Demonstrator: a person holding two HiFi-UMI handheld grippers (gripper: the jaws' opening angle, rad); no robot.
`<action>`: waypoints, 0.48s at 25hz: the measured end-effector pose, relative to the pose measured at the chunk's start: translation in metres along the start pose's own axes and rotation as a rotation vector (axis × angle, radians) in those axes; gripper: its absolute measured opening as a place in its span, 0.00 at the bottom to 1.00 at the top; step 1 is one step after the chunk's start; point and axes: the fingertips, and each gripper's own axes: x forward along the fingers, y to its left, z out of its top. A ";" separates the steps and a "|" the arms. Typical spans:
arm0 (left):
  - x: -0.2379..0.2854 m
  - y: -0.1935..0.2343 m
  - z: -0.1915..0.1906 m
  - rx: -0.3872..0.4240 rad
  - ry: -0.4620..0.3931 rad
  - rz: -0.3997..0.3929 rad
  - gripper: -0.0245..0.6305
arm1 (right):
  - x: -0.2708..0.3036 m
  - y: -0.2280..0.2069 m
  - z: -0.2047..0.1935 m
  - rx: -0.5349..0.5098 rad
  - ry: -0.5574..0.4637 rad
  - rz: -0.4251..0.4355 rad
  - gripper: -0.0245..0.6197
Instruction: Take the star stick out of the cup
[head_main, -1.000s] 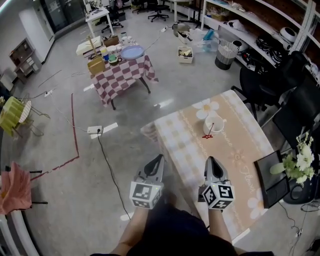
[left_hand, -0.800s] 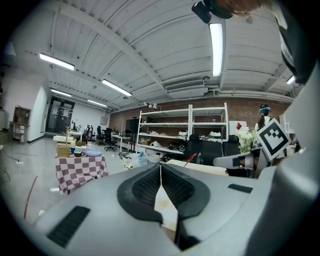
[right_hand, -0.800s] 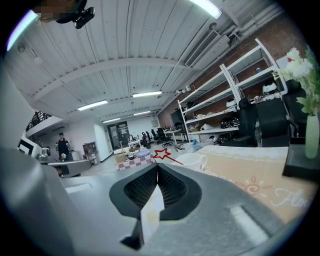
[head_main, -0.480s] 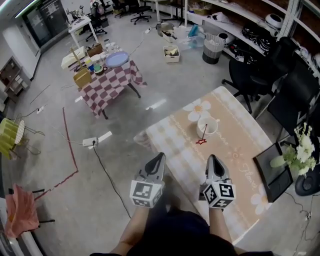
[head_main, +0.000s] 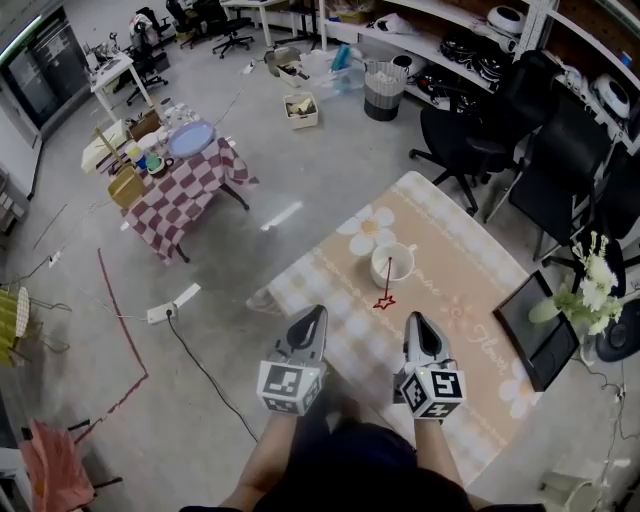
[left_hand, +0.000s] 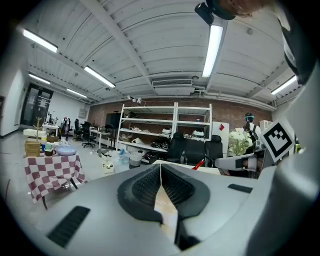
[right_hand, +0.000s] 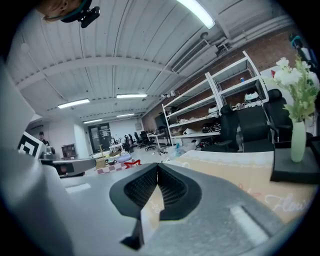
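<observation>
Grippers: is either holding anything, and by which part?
Nothing is held: left gripper and right gripper are shut and empty; the star stick is in the cup.

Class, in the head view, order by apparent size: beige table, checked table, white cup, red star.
1. beige table
2. checked table (farther off, true size unsure)
3. white cup
4. red star

White cup (head_main: 392, 268), red star stick (head_main: 384, 300) seemingly leaning out
</observation>
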 end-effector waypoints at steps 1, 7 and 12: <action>0.005 0.000 0.001 -0.001 0.002 -0.012 0.06 | 0.002 -0.002 0.001 0.000 -0.003 -0.009 0.04; 0.032 -0.002 0.002 0.001 0.023 -0.087 0.06 | 0.008 -0.009 0.005 0.002 -0.002 -0.065 0.04; 0.054 -0.002 0.003 0.015 0.037 -0.155 0.06 | 0.015 -0.019 0.003 0.020 -0.008 -0.130 0.04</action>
